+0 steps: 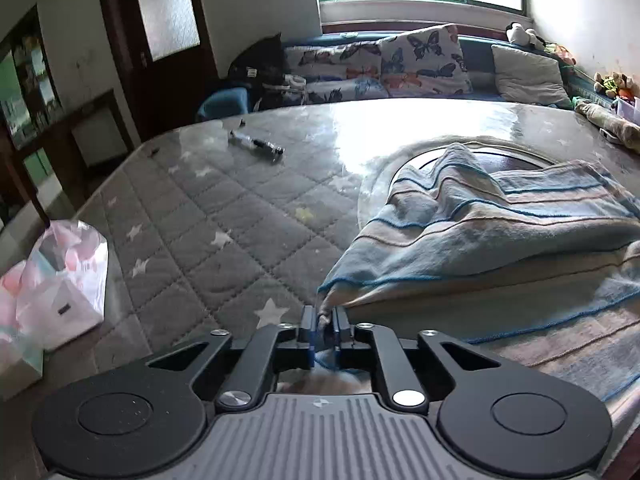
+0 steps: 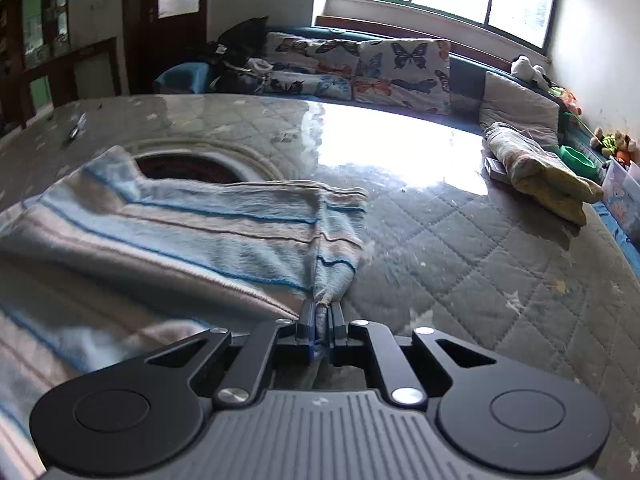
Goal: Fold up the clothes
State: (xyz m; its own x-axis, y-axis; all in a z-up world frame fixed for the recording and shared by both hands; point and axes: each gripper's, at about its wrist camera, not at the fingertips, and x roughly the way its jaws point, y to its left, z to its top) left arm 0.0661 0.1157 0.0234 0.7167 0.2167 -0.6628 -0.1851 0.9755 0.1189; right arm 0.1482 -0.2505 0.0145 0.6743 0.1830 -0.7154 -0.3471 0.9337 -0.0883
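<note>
Gripping one bunched corner each, the left tool [image 1: 325,322] and right tool [image 2: 321,320] hold the striped blue garment [image 1: 480,232] lifted between them over the near part of the desk [image 1: 208,216], a layer doubled beneath; the fold looks partway, not yet laid flat.

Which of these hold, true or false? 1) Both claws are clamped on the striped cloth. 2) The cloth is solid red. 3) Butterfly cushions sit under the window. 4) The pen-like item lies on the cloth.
1) True: left claw and right claw each pinch the blue-and-beige striped fabric cloth.
2) False: it is blue and beige striped.
3) True: butterfly-print cushions line the bench under the window.
4) False: the black-and-silver pen-like item lies on the grey quilted star-print cover, apart from the cloth.
</note>
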